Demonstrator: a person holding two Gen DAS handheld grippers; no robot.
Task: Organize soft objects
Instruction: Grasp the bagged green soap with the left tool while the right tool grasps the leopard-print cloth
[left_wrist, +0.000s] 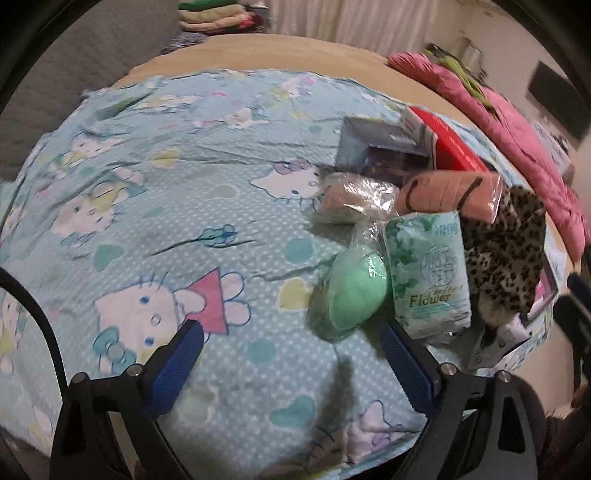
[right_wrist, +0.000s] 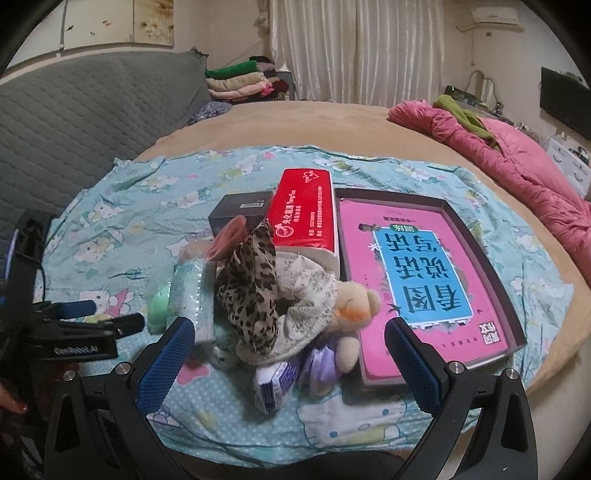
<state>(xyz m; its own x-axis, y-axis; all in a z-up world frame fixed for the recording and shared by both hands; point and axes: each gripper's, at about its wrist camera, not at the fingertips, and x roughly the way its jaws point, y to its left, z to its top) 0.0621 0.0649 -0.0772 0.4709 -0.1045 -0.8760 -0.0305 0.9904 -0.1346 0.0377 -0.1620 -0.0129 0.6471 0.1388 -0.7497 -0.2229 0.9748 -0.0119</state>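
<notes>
Spread over the tan bed lay a blue cartoon-cat sheet, and its far corners blurred out in my left view. Beyond it a pink quilt ran off the right edge. On the sheet sat a dark tray holding a pink book, its near corner hidden behind one finger of my right gripper. Beside it a red tissue pack leaned on a black box, half covered by the heap: leopard-print cloth, a beige plush toy, a green "Flower" tissue pack and a bagged green ball. Both my left gripper and right one hung spread wide, holding nothing, near the pile.
</notes>
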